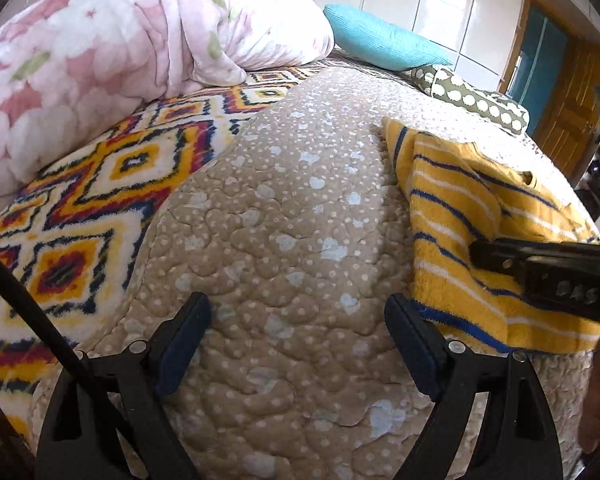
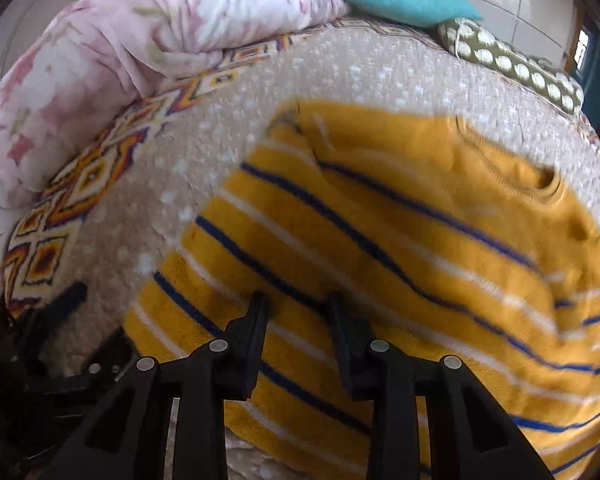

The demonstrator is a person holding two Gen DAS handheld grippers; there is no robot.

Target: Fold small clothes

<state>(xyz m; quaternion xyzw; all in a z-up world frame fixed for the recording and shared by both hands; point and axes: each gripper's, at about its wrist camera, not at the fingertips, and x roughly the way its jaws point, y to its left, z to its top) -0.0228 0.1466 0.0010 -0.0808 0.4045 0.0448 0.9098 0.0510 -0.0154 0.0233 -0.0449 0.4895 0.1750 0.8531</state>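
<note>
1. Lying on the right side of the beige quilt (image 1: 292, 208) is one yellow striped sweater (image 1: 480, 240), partly folded.
2. The left tongs (image 1: 298, 312) gape wide over bare quilt, holding nothing, their right finger just beside the sweater's near edge.
3. The right tongs (image 2: 298, 308) stand at a narrow gap above the sweater; whether they pinch cloth I cannot tell.
4. Far off lie one pink floral duvet (image 1: 112, 48), one teal cushion (image 1: 380, 40) and one spotted olive cushion (image 1: 476, 104).

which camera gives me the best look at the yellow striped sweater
The right wrist view: the yellow striped sweater fills most of it, collar included, though slightly blurred. The left wrist view shows only its folded left part, at the frame's right edge.
</note>
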